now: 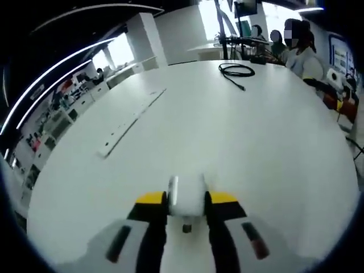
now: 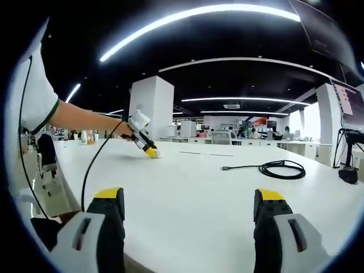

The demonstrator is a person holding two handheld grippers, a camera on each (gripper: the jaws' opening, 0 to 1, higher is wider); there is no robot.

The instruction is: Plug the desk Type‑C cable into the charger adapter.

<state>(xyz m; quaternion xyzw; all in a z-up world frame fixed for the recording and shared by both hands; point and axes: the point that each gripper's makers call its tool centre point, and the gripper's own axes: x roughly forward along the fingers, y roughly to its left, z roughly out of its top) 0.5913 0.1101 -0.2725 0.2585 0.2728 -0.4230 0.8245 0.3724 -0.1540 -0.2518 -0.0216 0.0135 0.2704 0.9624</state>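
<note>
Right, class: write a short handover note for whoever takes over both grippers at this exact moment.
Left gripper: shut on the white charger adapter, low at the white table.
Right gripper: open, holding nothing, low over the near table edge.
Black Type-C cable: coiled on the table, plug end loose, apart from both grippers.
Done: adapter gripped.
Left: pick up the cable's plug end with the right gripper, then push it into the adapter.

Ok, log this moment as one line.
left gripper: shut on charger adapter | right gripper: open | Type-C cable: coiled on table, unplugged

No legible text or labels.
</note>
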